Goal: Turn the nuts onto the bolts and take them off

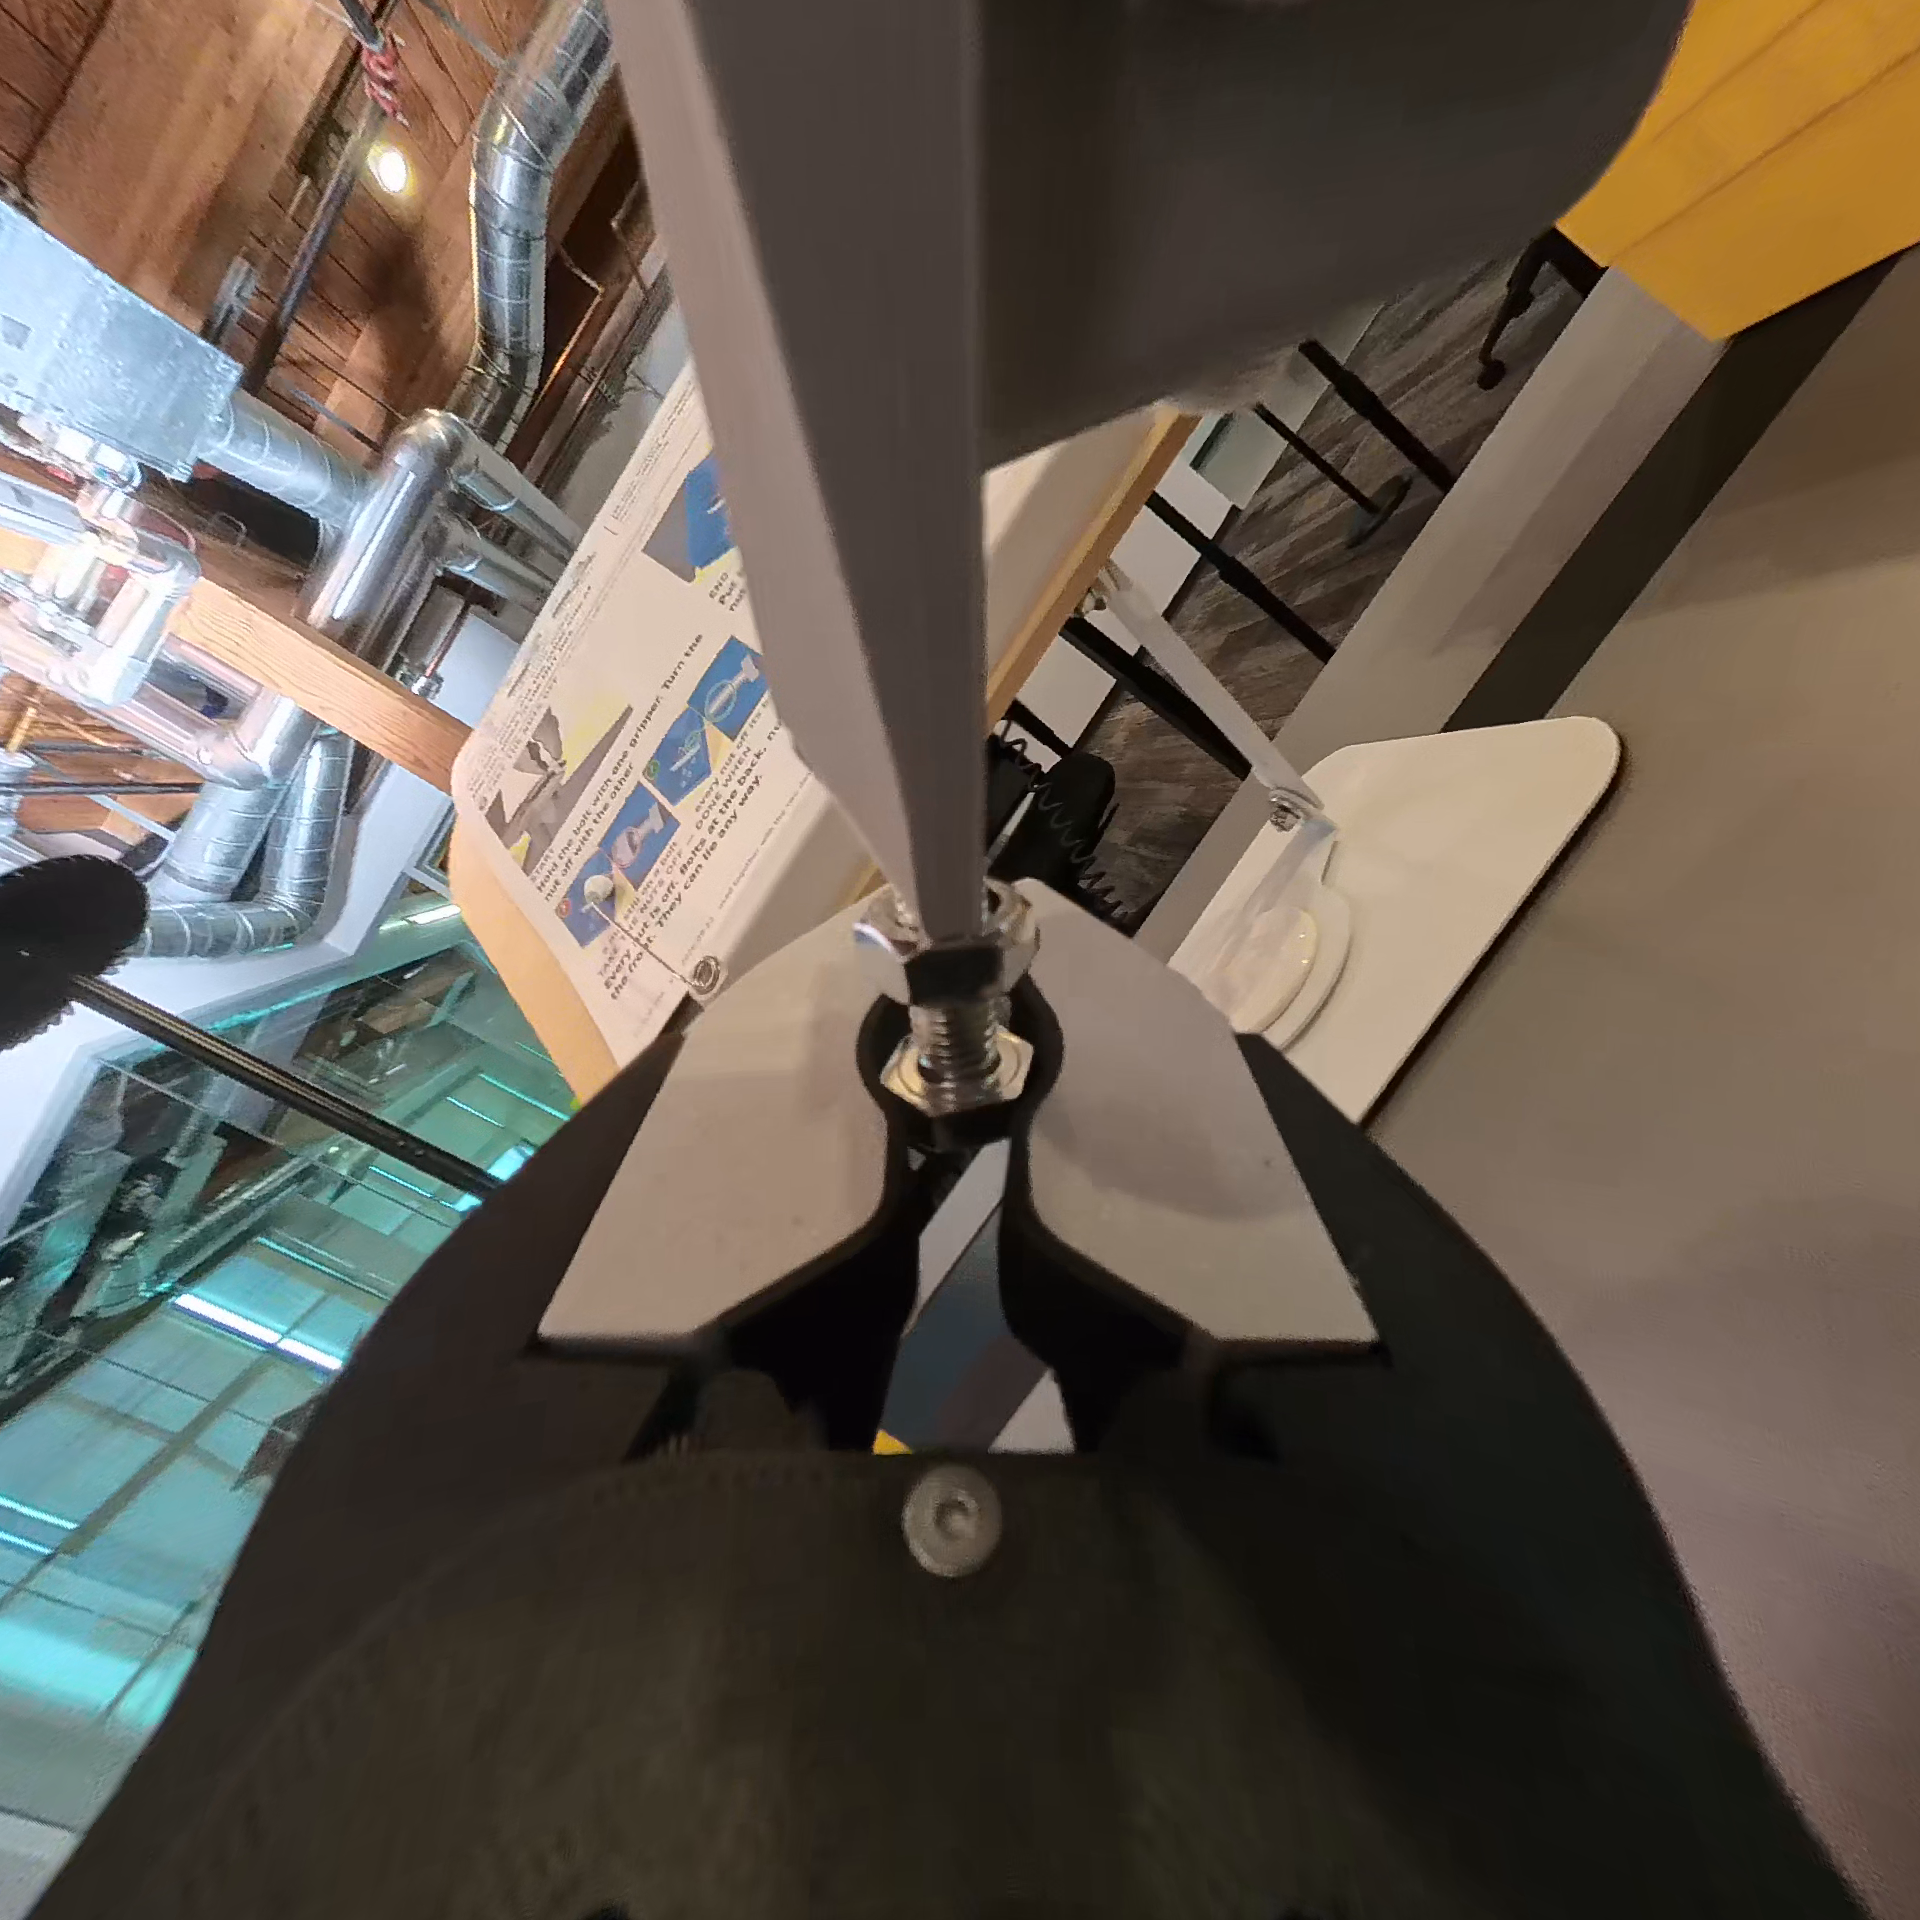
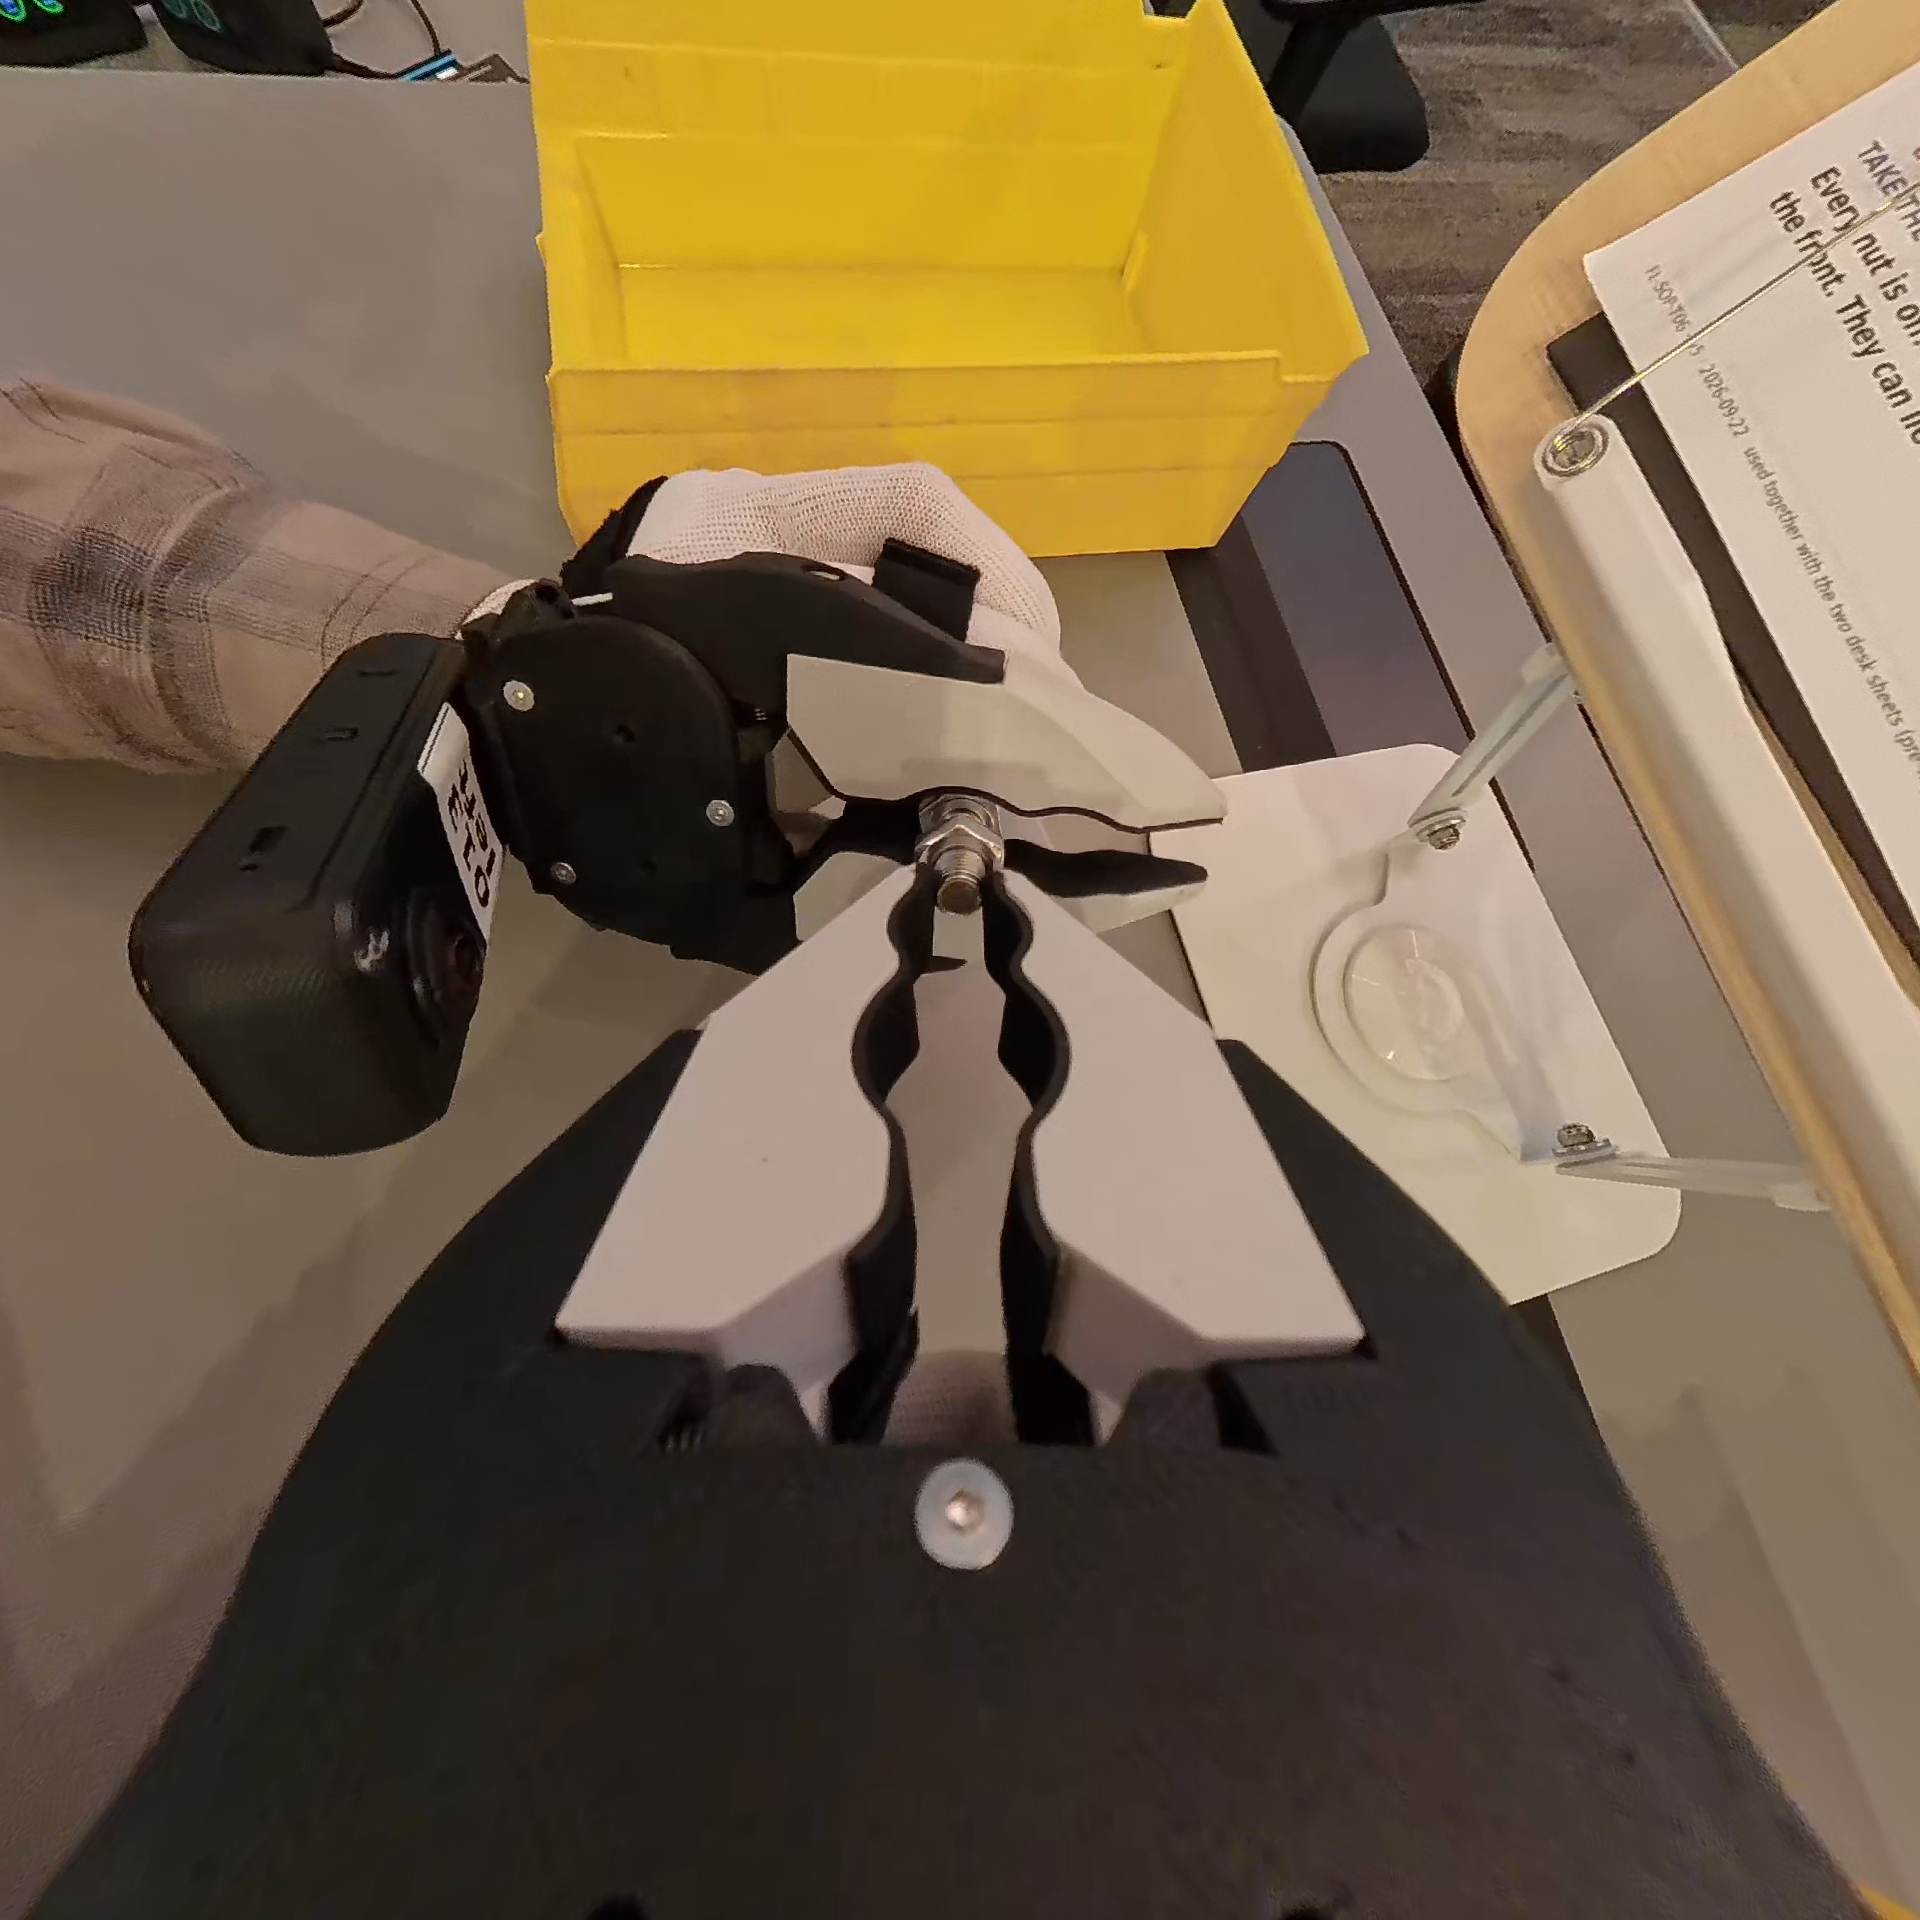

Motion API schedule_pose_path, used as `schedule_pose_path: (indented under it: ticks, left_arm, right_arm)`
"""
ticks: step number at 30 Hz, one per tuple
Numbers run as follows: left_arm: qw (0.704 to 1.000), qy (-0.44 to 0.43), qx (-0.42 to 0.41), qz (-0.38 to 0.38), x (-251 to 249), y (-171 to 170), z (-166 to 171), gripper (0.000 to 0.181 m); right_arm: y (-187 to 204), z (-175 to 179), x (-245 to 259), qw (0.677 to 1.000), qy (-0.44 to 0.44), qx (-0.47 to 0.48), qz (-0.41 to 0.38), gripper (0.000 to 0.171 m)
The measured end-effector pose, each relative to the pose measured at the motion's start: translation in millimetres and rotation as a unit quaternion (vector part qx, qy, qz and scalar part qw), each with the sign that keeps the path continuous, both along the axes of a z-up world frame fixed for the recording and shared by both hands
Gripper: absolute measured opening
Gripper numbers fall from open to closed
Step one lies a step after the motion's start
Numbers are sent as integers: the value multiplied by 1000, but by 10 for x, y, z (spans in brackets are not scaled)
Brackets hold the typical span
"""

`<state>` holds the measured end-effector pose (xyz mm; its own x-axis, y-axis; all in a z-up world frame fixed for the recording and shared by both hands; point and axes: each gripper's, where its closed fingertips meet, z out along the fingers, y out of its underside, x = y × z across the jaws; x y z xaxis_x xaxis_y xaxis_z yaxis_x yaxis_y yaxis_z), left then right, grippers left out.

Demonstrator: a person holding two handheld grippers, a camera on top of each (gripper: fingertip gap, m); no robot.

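**Over the grey table: nut and bolt pinched between two claws**

Across the grey table (image 2: 260, 260) the big yellow bin (image 2: 914, 416) sits at the back, with nothing showing in the part I can see. Off to the right a sheet of instructions leans on its stand, whose white base (image 2: 1299, 883) lies flat on the tabletop.

Now the action, up in the air in front of the bin. A white-gloved hand (image 2: 883, 520) brings the left claw (image 2: 1205, 844) in from the side, nearly closed, with the bolt (image 1: 958, 1029) seated in the round notch of its black pads. It is gripping a hex part at the lower end, head or second nut, I can't say which.

The right claw (image 2: 956, 883) comes at the bolt end-on. Its two fingers are drawn almost together, and the tips look to be squeezing the nut (image 1: 982, 920) at the far end of the thread. The contact is partly hidden, so that's my reading, not a certainty.

Bare thread shows between the two grips. So we're mid-turn, I'd say, with one claw steadying and the other spinning. Whether the nut is going on or coming off, these views don't tell.

Next up: a twist of the right wrist about the bolt's axis while the left holds firm, then a release and a fresh grip. The danger is the nut slipping from those narrow tips.
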<state>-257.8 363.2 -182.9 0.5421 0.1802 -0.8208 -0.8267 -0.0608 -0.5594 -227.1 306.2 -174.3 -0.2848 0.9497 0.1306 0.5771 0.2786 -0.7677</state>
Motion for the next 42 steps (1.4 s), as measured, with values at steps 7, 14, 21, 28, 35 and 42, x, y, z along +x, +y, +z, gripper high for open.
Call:
schedule_pose_path:
  ticks: [7,14,21,28,35,42]
  left_arm:
    - [998,-58,-7,-19,19,-6,0,15]
    - [997,-68,-9,-20,20,-12,4,11]
    - [984,-155,-41,-78,121,-8,-35,11]
    - [842,-417,-143,-311,529,-199,170,11]
    - [797,-428,-205,-373,580,-374,216,11]
    - [882,-345,-199,-250,346,-165,-38,11]
  right_arm:
    - [3,38,-3,1000,3,13,-8,8]
    - [1,42,4,1000,1,20,-10,8]
    - [118,315,33,997,62,39,-25,50]
    - [-26,694,107,973,216,1,81,40]
    - [-152,491,16,979,176,-30,99,34]
    - [-155,288,45,994,76,-47,59,25]
